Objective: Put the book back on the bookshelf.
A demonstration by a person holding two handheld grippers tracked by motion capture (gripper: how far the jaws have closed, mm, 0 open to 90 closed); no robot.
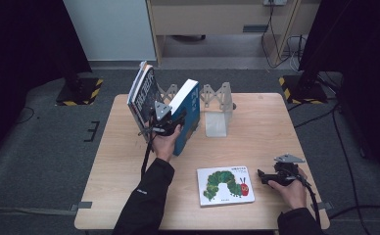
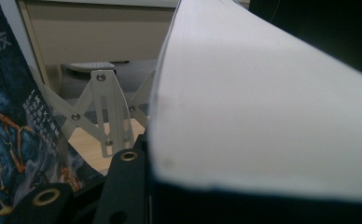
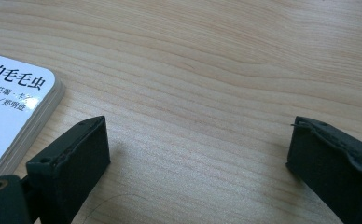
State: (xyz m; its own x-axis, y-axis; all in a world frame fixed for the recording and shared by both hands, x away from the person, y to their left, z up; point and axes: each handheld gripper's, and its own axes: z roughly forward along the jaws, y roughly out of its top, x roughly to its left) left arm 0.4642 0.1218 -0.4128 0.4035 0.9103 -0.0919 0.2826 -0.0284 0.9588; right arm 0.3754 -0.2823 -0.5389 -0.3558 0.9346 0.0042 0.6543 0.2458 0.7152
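A thick blue book [image 1: 190,115] stands tilted on the table's far half, its white page edge [image 2: 263,116] turned toward me. My left gripper [image 1: 174,121] is shut on its lower left part; one black finger [image 2: 123,186] lies against the pages, the other is hidden behind the book. Two dark-covered books [image 1: 141,93] lean just left of it, the nearest cover [image 2: 11,140] blue and orange. A white picture book with a green caterpillar [image 1: 225,185] lies flat near the front edge. Just right of it, my right gripper [image 1: 261,175] [image 3: 198,154] rests open over bare wood.
A grey scissor-style metal book rack [image 1: 215,95] [image 2: 107,112] stretches along the table's far side, with a pale upright end plate [image 1: 216,122] in front of it. The wooden table [image 1: 256,132] has bare room at the right and front left. Cables lie on the floor beyond.
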